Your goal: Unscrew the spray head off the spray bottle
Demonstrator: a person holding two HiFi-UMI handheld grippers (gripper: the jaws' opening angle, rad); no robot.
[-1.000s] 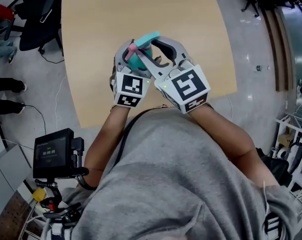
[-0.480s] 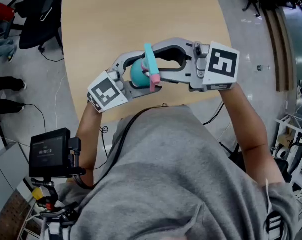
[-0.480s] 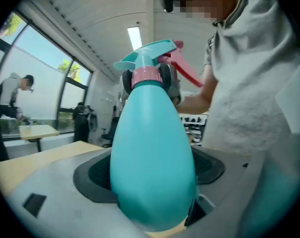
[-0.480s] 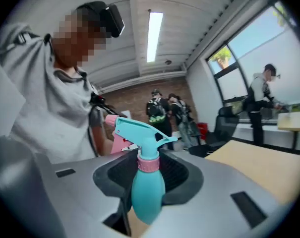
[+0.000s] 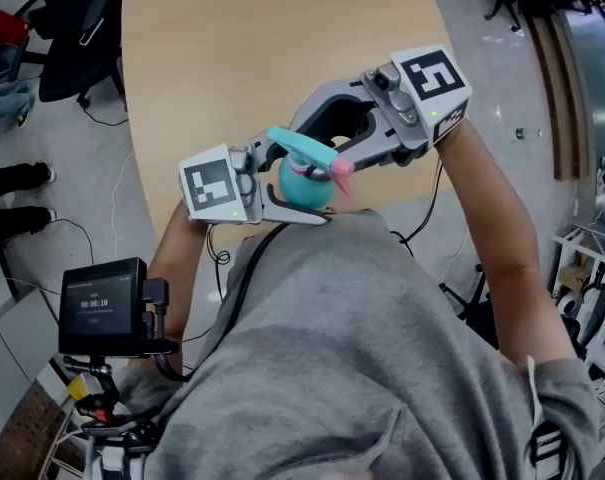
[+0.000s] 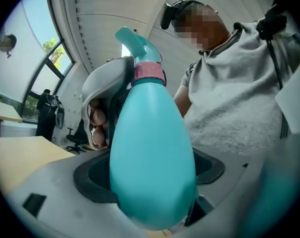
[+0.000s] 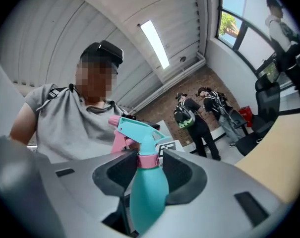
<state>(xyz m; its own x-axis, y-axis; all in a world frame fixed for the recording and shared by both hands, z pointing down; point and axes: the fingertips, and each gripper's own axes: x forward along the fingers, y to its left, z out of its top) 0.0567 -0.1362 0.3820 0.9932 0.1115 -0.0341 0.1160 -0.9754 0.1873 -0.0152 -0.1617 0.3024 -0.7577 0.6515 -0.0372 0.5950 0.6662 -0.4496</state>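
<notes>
In the head view, the spray bottle (image 5: 304, 186) is held in the air over the near edge of the table (image 5: 282, 38), close to the person's grey shirt (image 5: 362, 348). The left hand-held gripper (image 5: 282, 184) has its jaws spread wide around the teal body. The right hand-held gripper (image 5: 318, 152) reaches in from the table's right side toward the neck. The spray head (image 5: 298, 146) lies across the top of the bottle (a blurred pink part shows at its right-hand end). A small screen (image 5: 104, 306) stands off the table at the lower left.

In the left gripper view, the teal body fills the middle and both dark pads press on it, a wide grip. The neck tilts up and away, ending in the pink collar (image 6: 150, 75) and the teal head. The other gripper's grey shell is just behind the collar.

In the right gripper view, the jaws stand narrow, one pad against each side of the pink collar. The head and its pink trigger (image 7: 118, 142) rise above the jaws (toward the person), and the body hangs below between them. Several people (image 7: 209, 118) stand far off.
</notes>
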